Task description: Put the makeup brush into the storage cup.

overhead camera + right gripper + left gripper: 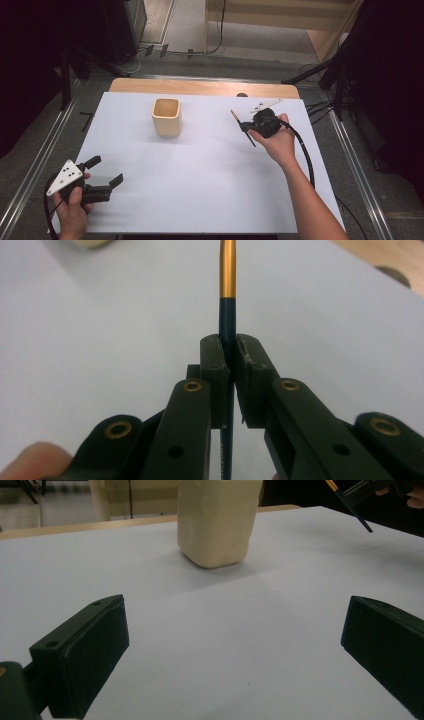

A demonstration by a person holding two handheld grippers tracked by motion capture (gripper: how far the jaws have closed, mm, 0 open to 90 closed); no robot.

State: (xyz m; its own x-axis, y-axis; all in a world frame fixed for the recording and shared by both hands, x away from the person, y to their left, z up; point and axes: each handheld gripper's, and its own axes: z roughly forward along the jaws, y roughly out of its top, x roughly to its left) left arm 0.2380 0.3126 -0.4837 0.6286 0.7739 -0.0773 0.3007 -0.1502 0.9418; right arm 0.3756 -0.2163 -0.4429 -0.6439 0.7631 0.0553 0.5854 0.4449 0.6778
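With your right gripper (246, 127) clenching the pencil (243, 128) and the left gripper (106, 172) released, you next carry it over the cup (166, 117).

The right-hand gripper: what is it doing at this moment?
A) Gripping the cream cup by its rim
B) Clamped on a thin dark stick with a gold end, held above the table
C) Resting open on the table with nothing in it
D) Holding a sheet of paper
B: the right gripper has its jaws closed on the thin brush, which the high view shows raised above the white table, apart from the cream cup.
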